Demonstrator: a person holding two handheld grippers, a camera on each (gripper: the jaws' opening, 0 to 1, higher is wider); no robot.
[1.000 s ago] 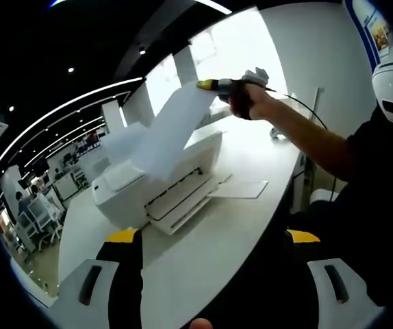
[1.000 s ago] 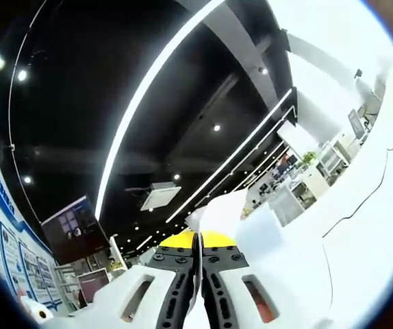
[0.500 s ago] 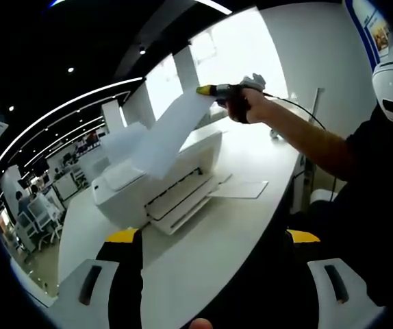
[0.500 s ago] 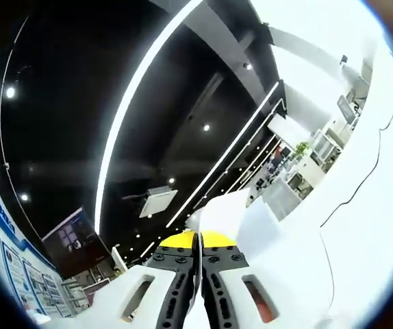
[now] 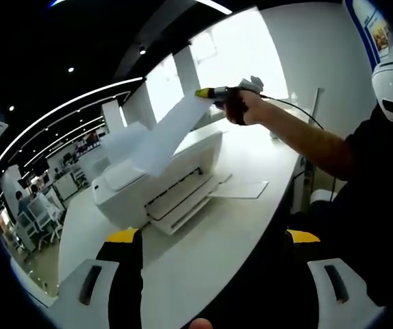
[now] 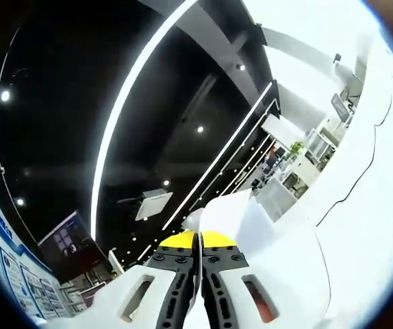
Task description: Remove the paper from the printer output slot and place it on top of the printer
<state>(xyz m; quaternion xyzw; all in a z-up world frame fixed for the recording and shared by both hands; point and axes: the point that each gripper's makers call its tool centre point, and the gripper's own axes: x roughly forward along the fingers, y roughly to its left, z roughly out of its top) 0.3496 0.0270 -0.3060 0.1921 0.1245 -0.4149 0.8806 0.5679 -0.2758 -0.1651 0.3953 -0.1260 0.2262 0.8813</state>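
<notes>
One printer (image 5: 157,185) sits on one white table (image 5: 203,253). Two sheets of paper: one (image 5: 166,133) lifted above the printer, one (image 5: 241,189) flat on the table beside it.

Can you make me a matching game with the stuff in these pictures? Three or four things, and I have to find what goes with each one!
Things:
1. paper
2. printer
3. left gripper
4. right gripper

States:
A. sitting on the white table
B. jaws wide apart, nothing between them
C. held up in the air above the printer
D. jaws shut on the paper's edge

Pairs: 1-C, 2-A, 3-B, 4-D
</notes>
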